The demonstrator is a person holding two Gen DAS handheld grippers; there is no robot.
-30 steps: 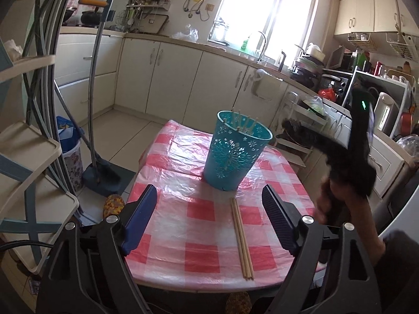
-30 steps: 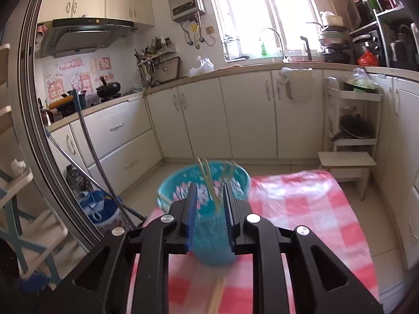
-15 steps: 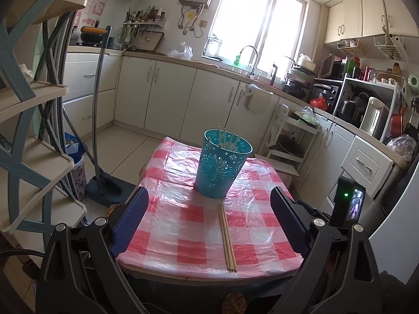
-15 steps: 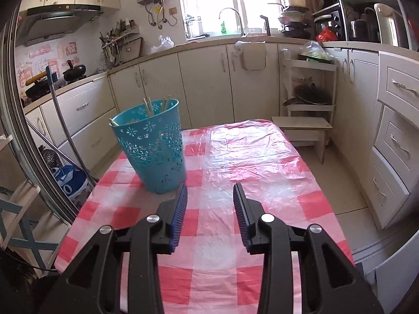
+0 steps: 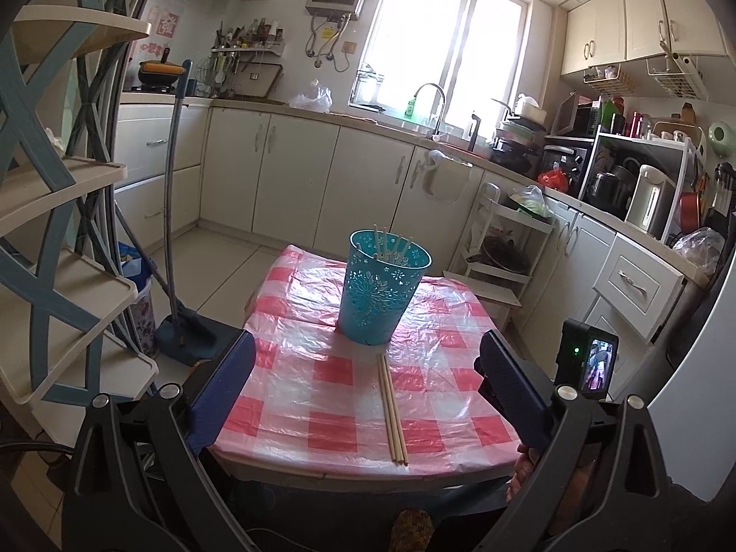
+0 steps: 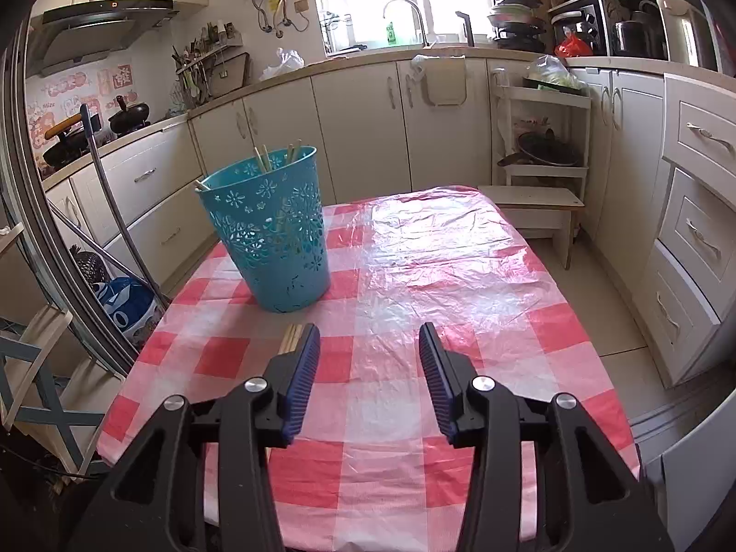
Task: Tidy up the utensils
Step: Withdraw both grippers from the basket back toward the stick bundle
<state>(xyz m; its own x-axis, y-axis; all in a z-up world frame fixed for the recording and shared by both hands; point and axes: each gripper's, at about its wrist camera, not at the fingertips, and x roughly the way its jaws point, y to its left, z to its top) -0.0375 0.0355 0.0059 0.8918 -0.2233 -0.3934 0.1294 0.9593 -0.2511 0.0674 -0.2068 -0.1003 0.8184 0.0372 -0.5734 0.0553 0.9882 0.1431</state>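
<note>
Left gripper [image 5: 365, 384] has its fingers spread wide and still opening over nothing, loose chopsticks [image 5: 391, 407] lie on the checkered tabletop [image 5: 322, 382] right before the teal basket [image 5: 382, 292], and the right gripper [image 6: 368, 359] is empty, fingers opening.

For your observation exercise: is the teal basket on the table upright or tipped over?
Upright: the teal basket stands on its base, its open rim up.

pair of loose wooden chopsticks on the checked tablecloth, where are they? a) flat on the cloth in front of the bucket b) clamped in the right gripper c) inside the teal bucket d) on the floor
a: the pair of loose wooden chopsticks lies flat on the red-and-white checked tablecloth, just in front of the teal perforated plastic bucket, with no gripper on it.
</note>
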